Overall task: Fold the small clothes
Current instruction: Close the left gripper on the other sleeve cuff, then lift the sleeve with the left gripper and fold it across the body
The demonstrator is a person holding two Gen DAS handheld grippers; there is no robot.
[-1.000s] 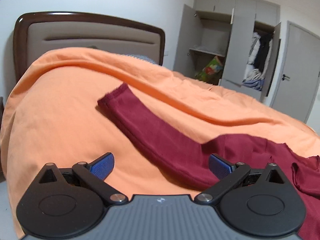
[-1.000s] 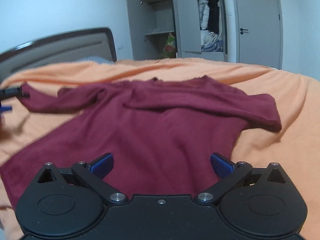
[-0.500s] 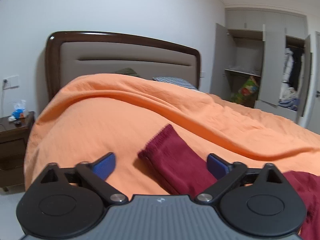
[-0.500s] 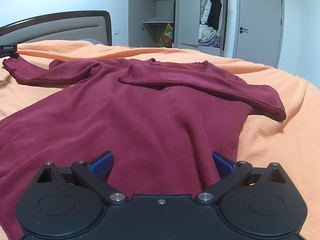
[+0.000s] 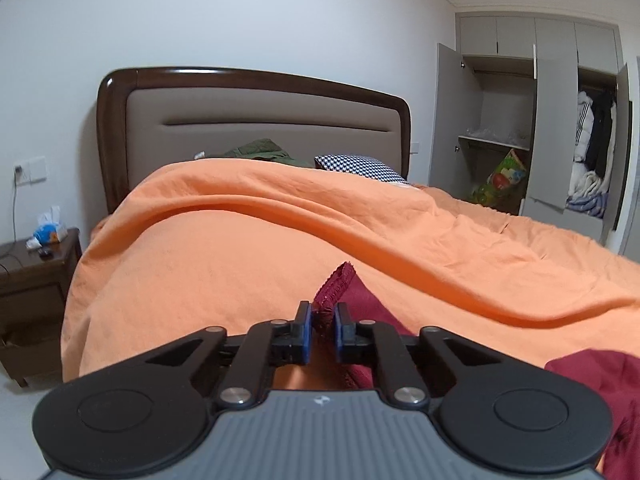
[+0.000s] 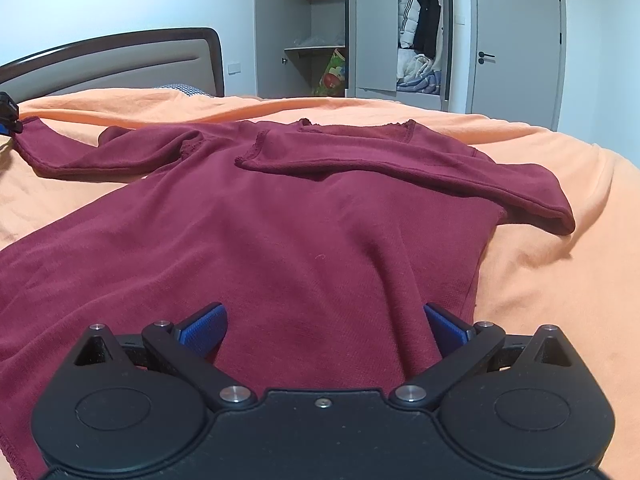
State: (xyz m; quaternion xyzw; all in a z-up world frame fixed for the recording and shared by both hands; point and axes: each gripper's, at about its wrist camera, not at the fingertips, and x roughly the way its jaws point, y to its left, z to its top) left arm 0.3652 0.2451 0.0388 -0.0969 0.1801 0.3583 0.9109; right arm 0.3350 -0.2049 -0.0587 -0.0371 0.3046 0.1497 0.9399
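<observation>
A small maroon long-sleeved top (image 6: 304, 248) lies flat on the orange bedcover (image 6: 560, 184). Its right sleeve (image 6: 420, 172) is folded across the chest. The other sleeve (image 6: 104, 156) stretches out to the left. In the left wrist view my left gripper (image 5: 320, 330) is shut on the cuff of that sleeve (image 5: 336, 288), and the cuff edge sticks up between the blue pads. The left gripper's tip also shows at the far left of the right wrist view (image 6: 7, 118). My right gripper (image 6: 324, 326) is open, low over the hem of the top, blue pads wide apart.
A padded headboard (image 5: 256, 136) with dark wood rim stands behind the bed, with a patterned pillow (image 5: 360, 166) and a green garment (image 5: 260, 150) before it. A bedside table (image 5: 36, 272) sits at the left. An open wardrobe (image 6: 400, 32) and a door (image 6: 516, 40) stand beyond the bed.
My left gripper moved up to the sleeve's cuff and went from open to shut on it. The right gripper settled lower over the hem and stayed open.
</observation>
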